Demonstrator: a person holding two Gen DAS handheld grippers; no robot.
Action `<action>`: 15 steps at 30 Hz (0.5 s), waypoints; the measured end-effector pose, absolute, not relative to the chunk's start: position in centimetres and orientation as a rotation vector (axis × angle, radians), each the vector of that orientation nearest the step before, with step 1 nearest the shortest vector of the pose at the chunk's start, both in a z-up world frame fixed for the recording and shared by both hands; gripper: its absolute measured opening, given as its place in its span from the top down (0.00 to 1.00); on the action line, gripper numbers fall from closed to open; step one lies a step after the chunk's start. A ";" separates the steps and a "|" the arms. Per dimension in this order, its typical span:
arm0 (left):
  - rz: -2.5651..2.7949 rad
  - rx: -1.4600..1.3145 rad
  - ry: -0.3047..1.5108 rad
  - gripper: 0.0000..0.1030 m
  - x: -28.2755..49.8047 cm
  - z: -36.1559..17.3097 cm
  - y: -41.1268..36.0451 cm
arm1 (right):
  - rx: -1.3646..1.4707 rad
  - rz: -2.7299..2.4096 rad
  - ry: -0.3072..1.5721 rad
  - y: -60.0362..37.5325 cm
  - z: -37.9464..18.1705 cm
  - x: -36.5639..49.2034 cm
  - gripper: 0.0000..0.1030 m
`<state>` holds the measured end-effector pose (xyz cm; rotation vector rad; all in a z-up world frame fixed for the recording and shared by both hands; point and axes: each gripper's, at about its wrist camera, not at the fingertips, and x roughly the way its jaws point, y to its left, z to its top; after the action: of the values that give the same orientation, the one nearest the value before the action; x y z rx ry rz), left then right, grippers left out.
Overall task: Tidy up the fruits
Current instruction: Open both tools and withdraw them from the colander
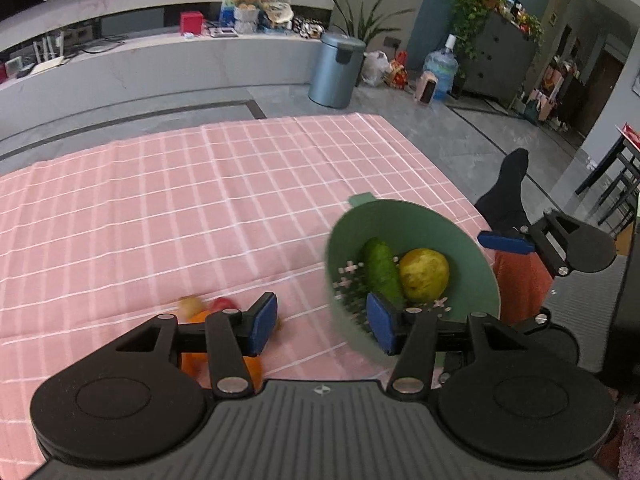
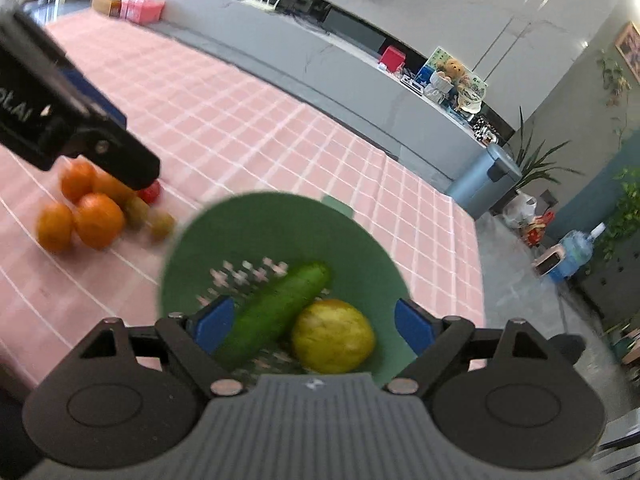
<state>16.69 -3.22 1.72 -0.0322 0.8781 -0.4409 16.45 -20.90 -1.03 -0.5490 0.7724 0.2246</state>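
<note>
On the pink checked cloth (image 1: 200, 200), near its right edge, sits a green bowl (image 2: 256, 224). A cucumber (image 2: 276, 308) and a yellow fruit (image 2: 332, 336) already lie inside. Left of it, oranges (image 2: 96, 220) and small fruits (image 2: 160, 224) wait loose. The left gripper (image 1: 320, 320) and the right gripper (image 2: 312, 326) both stand open, holding nothing.

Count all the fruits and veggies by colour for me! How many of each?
Orange fruits, beside the green bowl: 4, one half hidden
Red fruit: 1
Small yellow-green fruits: 2
Green cucumber, in the bowl: 1
Big yellow-green fruit, in the bowl: 1
Total: 9
</note>
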 end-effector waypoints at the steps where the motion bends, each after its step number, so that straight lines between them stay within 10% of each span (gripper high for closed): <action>1: -0.429 -0.042 0.872 0.41 16.4 1.9 -2.3 | -0.519 0.235 0.768 -20.5 -0.9 16.1 0.19; 8: -0.359 -0.100 0.864 0.41 15.2 1.1 2.6 | -0.241 0.324 0.732 -17.9 -0.3 14.3 0.20; 15: -0.303 -0.156 0.891 0.44 14.7 -1.6 5.1 | -0.078 0.384 0.708 -14.0 -2.0 12.5 0.45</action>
<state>14.67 5.06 -1.57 -0.1559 0.8913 -0.3031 12.48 -14.03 -1.99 -0.0782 0.7076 0.3842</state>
